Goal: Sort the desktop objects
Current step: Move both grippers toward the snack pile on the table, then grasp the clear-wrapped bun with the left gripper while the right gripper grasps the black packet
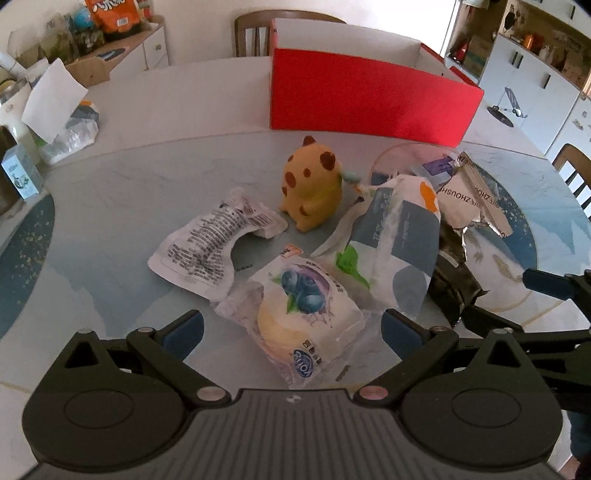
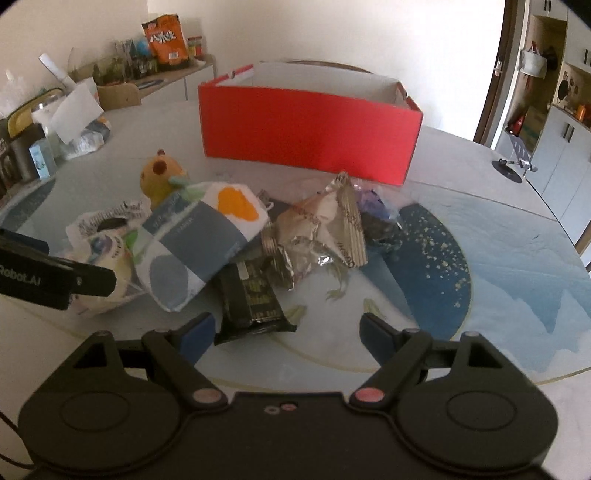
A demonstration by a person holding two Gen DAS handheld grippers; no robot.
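A pile of desktop objects lies on the round table in front of a red box (image 1: 369,99) (image 2: 306,133). My left gripper (image 1: 293,332) is open, its blue pads on either side of a blueberry cake packet (image 1: 306,317). Behind it lie a crumpled white wrapper (image 1: 214,243), a yellow spotted toy (image 1: 310,184) and a grey-white bag (image 1: 402,236) (image 2: 199,243). My right gripper (image 2: 288,328) is open just in front of a black snack packet (image 2: 255,295). A torn silver wrapper (image 2: 325,229) lies beyond it.
A plastic bag with white paper (image 1: 62,114) lies at the table's left. A phone stand (image 2: 513,166) sits at the far right. Chairs (image 1: 255,33) stand behind the box. A cabinet with snacks (image 2: 166,37) is at the back left.
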